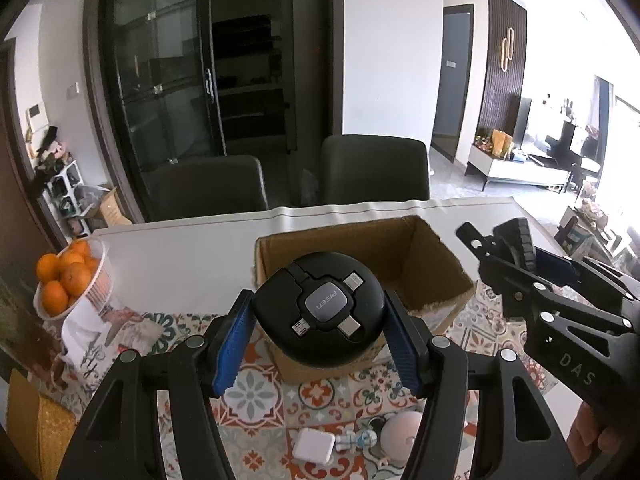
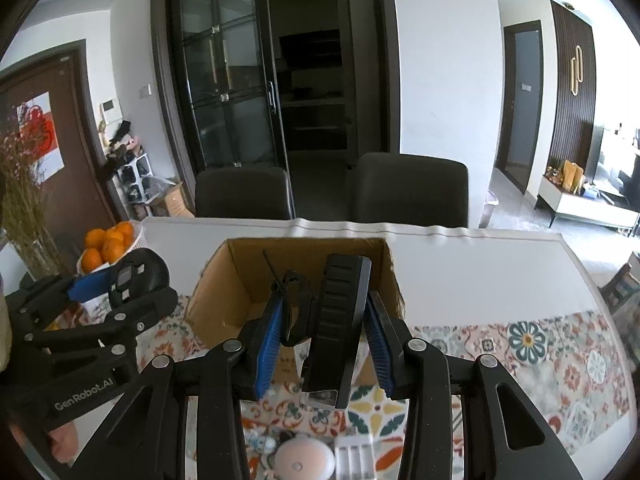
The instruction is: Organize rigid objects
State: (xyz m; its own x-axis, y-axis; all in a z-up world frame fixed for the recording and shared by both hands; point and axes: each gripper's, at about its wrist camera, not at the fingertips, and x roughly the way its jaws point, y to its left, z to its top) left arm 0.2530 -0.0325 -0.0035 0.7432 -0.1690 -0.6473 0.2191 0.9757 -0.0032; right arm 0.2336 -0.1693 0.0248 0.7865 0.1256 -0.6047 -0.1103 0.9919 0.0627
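Note:
My left gripper (image 1: 320, 320) is shut on a round black PISEN cable reel (image 1: 320, 308) and holds it above the near edge of an open cardboard box (image 1: 436, 264). My right gripper (image 2: 320, 320) is shut on a black ribbed device with a clip (image 2: 340, 320) and holds it over the near side of the same box (image 2: 224, 280). Each gripper shows in the other's view: the right one (image 1: 516, 256) at the right, the left one (image 2: 120, 280) at the left. Inside of the box looks empty where visible.
A patterned mat (image 1: 256, 392) covers the near part of the white table (image 1: 180, 252). Below the grippers lie a white square charger (image 1: 314, 444), a small figurine (image 1: 356, 438), a round white device (image 2: 304, 458) and a white battery case (image 2: 354, 456). A bowl of oranges (image 1: 68, 280) stands left. Two dark chairs (image 1: 376, 168) stand behind.

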